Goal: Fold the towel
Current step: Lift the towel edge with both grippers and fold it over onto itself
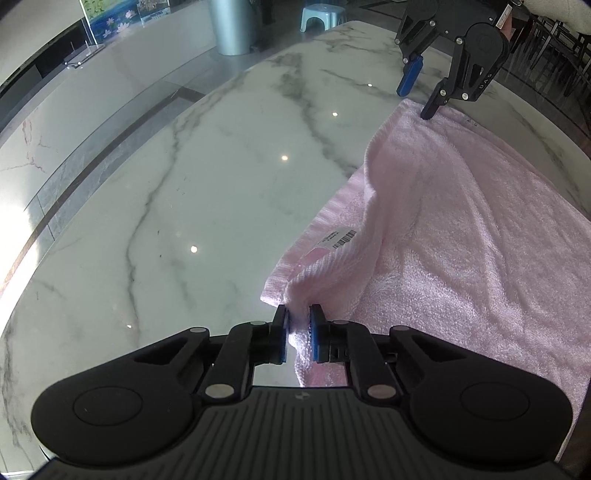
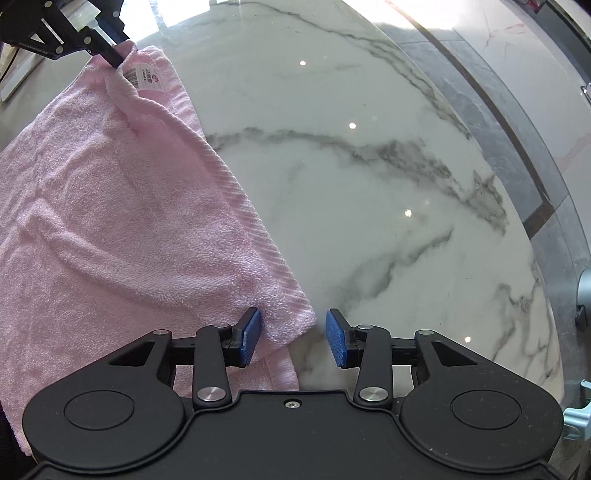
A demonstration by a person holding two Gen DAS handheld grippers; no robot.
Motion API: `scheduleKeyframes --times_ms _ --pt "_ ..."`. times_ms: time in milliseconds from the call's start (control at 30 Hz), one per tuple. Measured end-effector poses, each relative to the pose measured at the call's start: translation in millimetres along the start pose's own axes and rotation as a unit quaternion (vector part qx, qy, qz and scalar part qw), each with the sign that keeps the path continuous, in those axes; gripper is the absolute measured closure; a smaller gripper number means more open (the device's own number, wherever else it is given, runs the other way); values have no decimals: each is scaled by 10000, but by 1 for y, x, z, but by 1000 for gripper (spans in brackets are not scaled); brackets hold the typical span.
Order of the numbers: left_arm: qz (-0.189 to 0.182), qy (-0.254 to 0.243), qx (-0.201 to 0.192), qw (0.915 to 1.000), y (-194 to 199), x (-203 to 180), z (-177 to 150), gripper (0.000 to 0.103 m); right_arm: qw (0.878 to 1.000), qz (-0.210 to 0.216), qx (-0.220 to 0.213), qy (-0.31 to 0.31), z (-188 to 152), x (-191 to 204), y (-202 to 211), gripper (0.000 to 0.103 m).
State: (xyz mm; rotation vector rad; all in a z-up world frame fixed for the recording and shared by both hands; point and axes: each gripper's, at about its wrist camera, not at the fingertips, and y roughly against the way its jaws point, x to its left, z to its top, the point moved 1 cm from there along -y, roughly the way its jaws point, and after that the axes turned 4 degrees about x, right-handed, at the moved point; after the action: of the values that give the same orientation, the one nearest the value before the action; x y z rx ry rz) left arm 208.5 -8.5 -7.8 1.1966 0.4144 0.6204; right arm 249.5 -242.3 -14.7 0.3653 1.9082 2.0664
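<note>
A pink towel (image 1: 461, 221) lies folded over on a white marble table (image 1: 184, 192). My left gripper (image 1: 298, 334) is shut on one towel corner and lifts it a little off the layer below, baring a barcode label (image 1: 338, 236). My right gripper (image 2: 293, 338) is open, its fingers on either side of the towel's other near corner (image 2: 291, 317), which rests on the table. In the left wrist view the right gripper (image 1: 417, 92) stands open at the towel's far corner. In the right wrist view the left gripper (image 2: 116, 59) pinches the far corner beside the label (image 2: 144, 75).
The marble table (image 2: 369, 184) stretches bare beside the towel to a curved edge. Beyond it are a glossy floor (image 1: 92, 110), a grey pillar (image 1: 231, 26) and a pale stool (image 1: 321, 16). Dark chairs (image 1: 554, 37) stand at the far right.
</note>
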Motion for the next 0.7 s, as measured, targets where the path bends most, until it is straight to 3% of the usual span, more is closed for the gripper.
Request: scheduleKeyframes --times_ms 100,433,533,700 --pt "42 60 -22 10000 0 0 -1 93 9998 -41 -10 176 -1 10 1 92" --pt "237 267 -137 9993 12 0 -4 93 9985 -298 -312 336 -11 24 32 93" --pt "275 244 -154 9992 15 -5 -4 93 9950 -570 -444 690 -8 39 40 92" --pt "203 185 -192 9994 18 -13 -6 93 9883 -362 -12 1480 -7 56 25 91"
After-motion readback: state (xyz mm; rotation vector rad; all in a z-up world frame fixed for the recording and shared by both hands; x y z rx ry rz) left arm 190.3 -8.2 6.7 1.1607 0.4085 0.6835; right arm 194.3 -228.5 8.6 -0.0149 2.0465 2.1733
